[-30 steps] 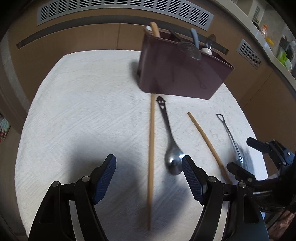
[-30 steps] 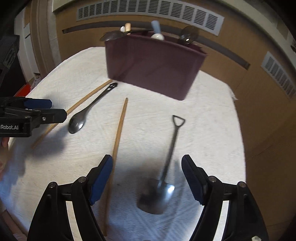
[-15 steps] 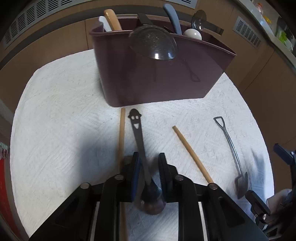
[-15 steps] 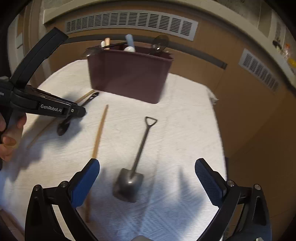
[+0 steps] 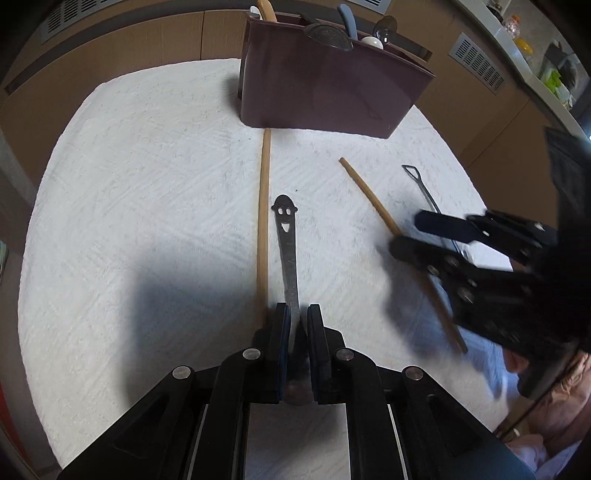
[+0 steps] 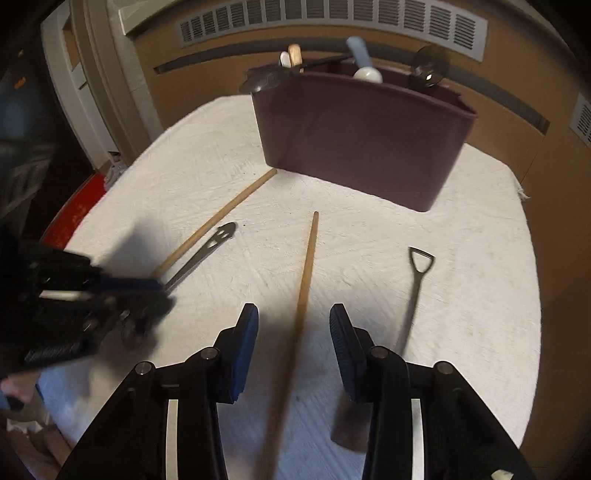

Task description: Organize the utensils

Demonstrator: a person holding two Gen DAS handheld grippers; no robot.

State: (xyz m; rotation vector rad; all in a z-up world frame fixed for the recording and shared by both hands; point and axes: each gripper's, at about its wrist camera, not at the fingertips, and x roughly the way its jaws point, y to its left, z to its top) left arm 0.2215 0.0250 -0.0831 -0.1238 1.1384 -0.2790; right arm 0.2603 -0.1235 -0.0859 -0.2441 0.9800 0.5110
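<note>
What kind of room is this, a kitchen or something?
Probably a home kitchen or dining corner. A maroon utensil caddy full of spoons stands on a white cloth-covered table, loose chopsticks lie on it, and wooden cabinets with vents stand behind.

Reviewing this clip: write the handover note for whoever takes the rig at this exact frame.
Left hand-held gripper: shut on the smiley-handled spoon, bowl end between the pads, handle pointing toward the maroon caddy.
Right hand-held gripper: open, straddling one wooden chopstick, not closed on it.
On the white cloth: second chopstick and the shovel-shaped spoon.
Done: several utensils stand in the caddy.
Left: spoon, both chopsticks and shovel spoon into the caddy.
</note>
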